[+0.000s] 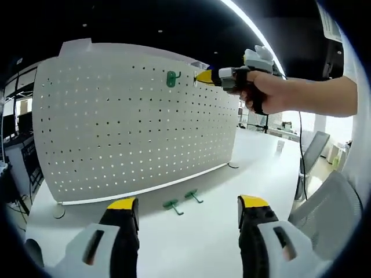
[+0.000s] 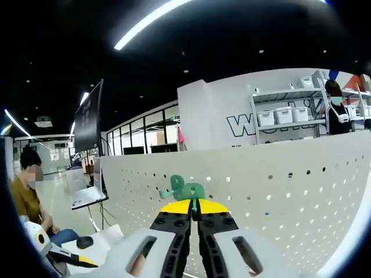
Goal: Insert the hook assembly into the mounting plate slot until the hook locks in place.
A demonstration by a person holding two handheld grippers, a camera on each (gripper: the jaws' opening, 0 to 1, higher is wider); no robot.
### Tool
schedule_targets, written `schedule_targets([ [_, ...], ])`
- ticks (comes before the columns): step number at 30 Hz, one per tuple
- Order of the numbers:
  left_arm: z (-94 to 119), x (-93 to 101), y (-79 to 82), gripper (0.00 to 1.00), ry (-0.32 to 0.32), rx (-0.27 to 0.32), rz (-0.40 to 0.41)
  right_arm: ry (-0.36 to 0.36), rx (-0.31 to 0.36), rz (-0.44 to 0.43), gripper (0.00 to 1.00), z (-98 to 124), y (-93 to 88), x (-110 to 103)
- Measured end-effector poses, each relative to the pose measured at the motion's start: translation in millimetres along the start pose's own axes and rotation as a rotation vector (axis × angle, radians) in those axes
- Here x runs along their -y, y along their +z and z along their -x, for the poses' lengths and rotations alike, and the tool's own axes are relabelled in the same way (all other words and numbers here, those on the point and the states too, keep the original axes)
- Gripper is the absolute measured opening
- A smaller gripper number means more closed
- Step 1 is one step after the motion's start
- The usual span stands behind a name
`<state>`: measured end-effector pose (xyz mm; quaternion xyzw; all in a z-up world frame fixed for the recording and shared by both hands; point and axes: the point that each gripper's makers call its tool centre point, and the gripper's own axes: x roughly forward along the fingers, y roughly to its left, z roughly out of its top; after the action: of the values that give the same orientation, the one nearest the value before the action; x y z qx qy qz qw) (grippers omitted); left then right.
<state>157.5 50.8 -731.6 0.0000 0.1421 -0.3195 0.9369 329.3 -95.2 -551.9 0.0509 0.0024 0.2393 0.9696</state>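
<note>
Bright ceiling strip lights (image 2: 152,21) streak across a dark ceiling; the white pegboard (image 1: 133,127) is evenly lit (soft shadows beneath), and fisheye bending warps edges.

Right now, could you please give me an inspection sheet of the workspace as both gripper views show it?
Surface: white table, mostly bare in front of the board.
Job's things: white pegboard standing upright on the table; one green hook against its upper part, held by the right gripper; whether it is locked in I cannot tell. Two more green hooks lie on the table near the board's foot.
Clutter: nothing seen.
Grippers: right gripper shut on the green hook at the board; left gripper open and empty above the table.
Cables: one dark cable hanging behind the person's arm.
Surroundings: office chair, shelves with white bins, people in the background.
</note>
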Motion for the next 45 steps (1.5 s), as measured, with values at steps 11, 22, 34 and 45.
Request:
schedule_targets([
  [11, 1.9, 0.7, -8.4, 0.70, 0.001, -0.012, 0.002, -0.030, 0.021, 0.022, 0.00, -9.7, 5.1, 7.9],
  [22, 3.1, 1.0, -12.1, 0.70, -0.002, -0.023, 0.006, -0.053, 0.018, 0.055, 0.00, -19.6, 6.1, 12.6],
  [34, 3.1, -1.6, -16.5, 0.69, 0.002, -0.033, 0.019, -0.076, 0.010, 0.030, 0.00, -26.3, -0.2, 20.4],
  [45, 3.5, -3.1, -18.2, 0.68, 0.009, -0.036, 0.035, -0.103, 0.023, 0.023, 0.01, -26.1, 0.0, 17.8],
])
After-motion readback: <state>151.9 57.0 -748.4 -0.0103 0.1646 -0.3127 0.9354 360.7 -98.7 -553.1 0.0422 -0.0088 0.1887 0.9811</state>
